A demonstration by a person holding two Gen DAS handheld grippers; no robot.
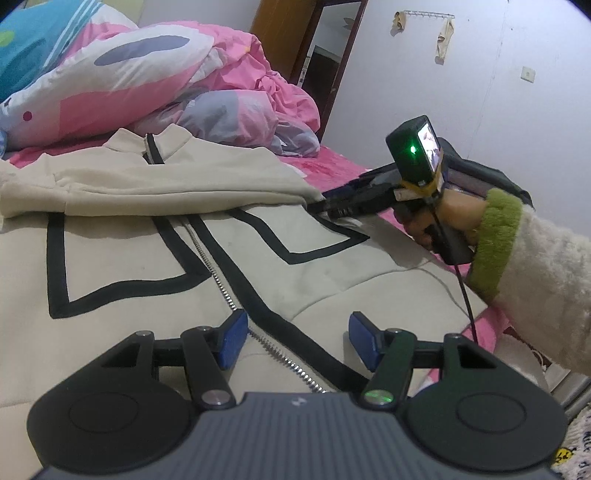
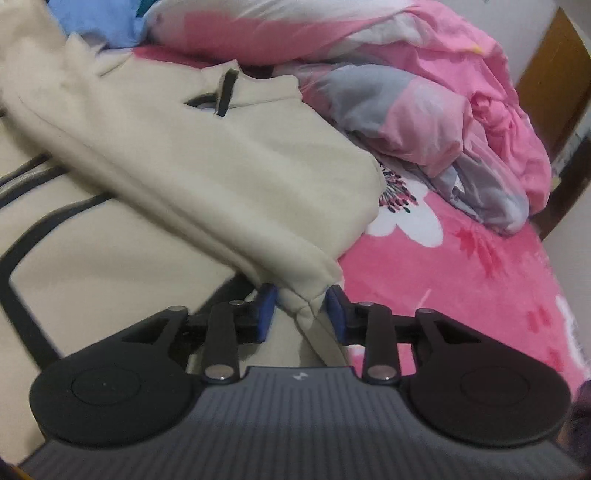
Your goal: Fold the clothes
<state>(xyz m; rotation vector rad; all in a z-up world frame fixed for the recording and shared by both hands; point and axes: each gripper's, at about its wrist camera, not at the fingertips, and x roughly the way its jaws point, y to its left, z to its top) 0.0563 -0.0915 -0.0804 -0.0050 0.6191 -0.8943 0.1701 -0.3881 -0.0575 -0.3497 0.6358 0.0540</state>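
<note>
Crumpled pink quilt (image 1: 236,66) heaped on floral pink sheet (image 2: 461,266) — brown door (image 1: 280,33) behind.

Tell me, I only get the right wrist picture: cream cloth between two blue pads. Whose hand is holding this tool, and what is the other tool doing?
Observer: The left wrist view shows a hand in a fluffy cream sleeve with a green cuff gripping the right gripper, whose tip is at the jacket's folded sleeve.
Operator: And the other tool?
Observer: The left gripper hovers open over the jacket's zipper; its fingers hold nothing.
Operator: Anything on the wall?
Observer: Yes, a hook rail with two cloth items hanging from it.
</note>
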